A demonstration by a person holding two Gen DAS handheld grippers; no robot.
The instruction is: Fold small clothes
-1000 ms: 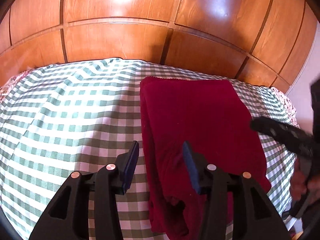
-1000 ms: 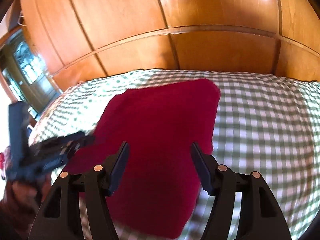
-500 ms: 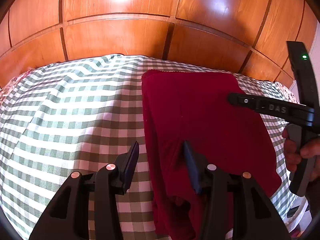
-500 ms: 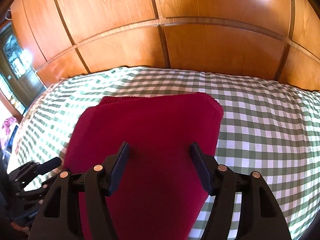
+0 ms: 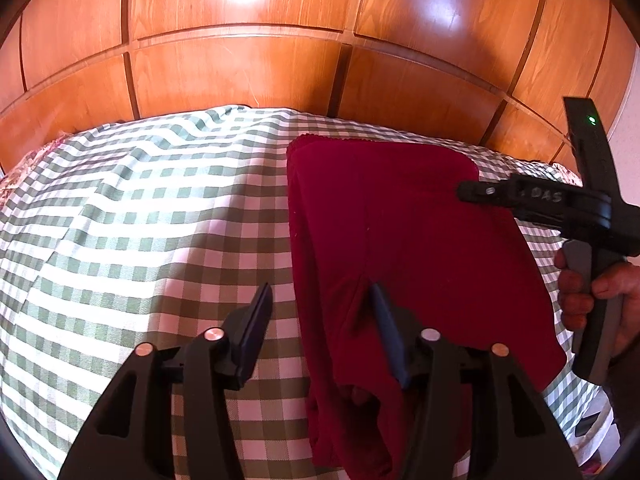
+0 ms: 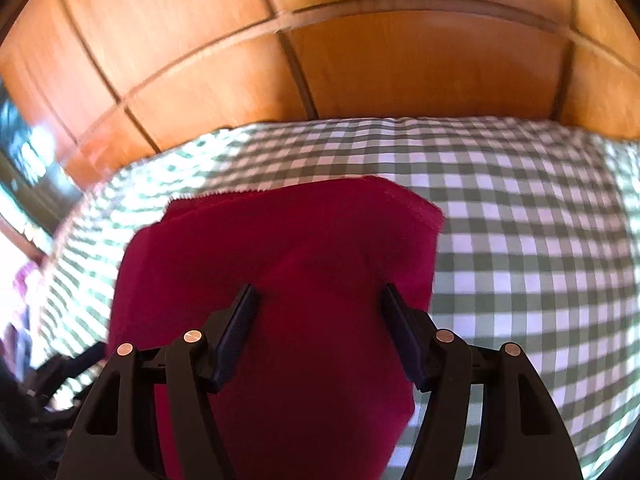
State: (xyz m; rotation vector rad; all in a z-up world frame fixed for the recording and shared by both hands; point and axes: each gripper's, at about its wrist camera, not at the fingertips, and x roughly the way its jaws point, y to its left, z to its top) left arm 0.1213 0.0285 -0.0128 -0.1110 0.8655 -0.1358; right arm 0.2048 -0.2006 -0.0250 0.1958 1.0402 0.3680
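A dark red folded garment [image 5: 404, 240] lies on the green-and-white checked cloth [image 5: 152, 216]; it also shows in the right wrist view [image 6: 296, 264]. My left gripper [image 5: 320, 304] is open and straddles the garment's near left edge, with the right finger [image 5: 386, 328] pressing into a crease. My right gripper [image 6: 316, 308] is open and empty, low over the garment's near part. From the left wrist view the right gripper [image 5: 532, 196] reaches in over the garment's right side.
A glossy wooden panelled wall [image 5: 280, 52] stands right behind the cloth-covered surface. The checked cloth [image 6: 520, 240] stretches to the right of the garment. A dark doorway or window [image 6: 24, 160] is at far left in the blurred right wrist view.
My right gripper has swung in from the right edge and over the garment. My left gripper has stayed open at the garment's left edge, a little lower into the crease.
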